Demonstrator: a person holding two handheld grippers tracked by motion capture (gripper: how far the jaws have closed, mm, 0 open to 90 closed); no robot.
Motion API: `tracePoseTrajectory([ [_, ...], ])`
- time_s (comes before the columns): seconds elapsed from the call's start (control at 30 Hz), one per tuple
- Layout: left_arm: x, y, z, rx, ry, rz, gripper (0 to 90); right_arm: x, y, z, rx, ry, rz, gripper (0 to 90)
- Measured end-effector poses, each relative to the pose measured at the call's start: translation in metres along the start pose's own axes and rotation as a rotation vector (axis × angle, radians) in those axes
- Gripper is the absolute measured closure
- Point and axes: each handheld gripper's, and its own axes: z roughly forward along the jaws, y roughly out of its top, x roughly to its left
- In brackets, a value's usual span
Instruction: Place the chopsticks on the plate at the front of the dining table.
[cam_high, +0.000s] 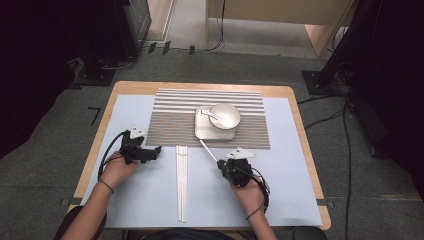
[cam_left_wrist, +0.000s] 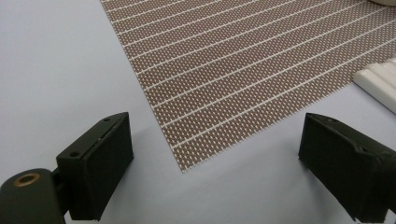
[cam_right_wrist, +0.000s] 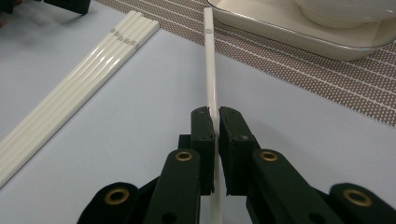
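On the desk (cam_high: 150, 220), a brown striped woven placemat (cam_high: 175, 120) carries a square white plate (cam_high: 201, 131). The right hand-held gripper (cam_right_wrist: 216, 116) is clamped on one white chopstick (cam_right_wrist: 208, 60), seemingly mid-placement; next, lay it beside the plate. The left hand-held gripper (cam_left_wrist: 215, 154) gapes empty.

Grey carpet floor (cam_high: 45, 145), wooden table (cam_high: 125, 87) (rounded corners), pale cabinet (cam_high: 280, 12) behind, cables (cam_high: 325, 120) trailing.

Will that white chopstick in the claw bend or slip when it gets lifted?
The white chopstick looks straight and hard, so it probably stays stiff. Its glossy surface may let it slide between the right claw pads. Gripped near one end, its long free end may droop toward the mat. It's thin, so likely light.
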Motion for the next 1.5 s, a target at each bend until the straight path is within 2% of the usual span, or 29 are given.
tracePoseTrajectory([
  [0.67, 0.0, 0.0, 0.0, -0.001, 0.0, 0.0, 9.3, -0.002, 0.007, 0.0, -0.005, 0.01, 0.0, 85.7],
  [1.5, 0.0, 0.0, 0.0, -0.005, 0.001, 0.001, 9.3, -0.001, 0.017, 0.009, 0.008, 0.033, -0.014, 85.7],
])
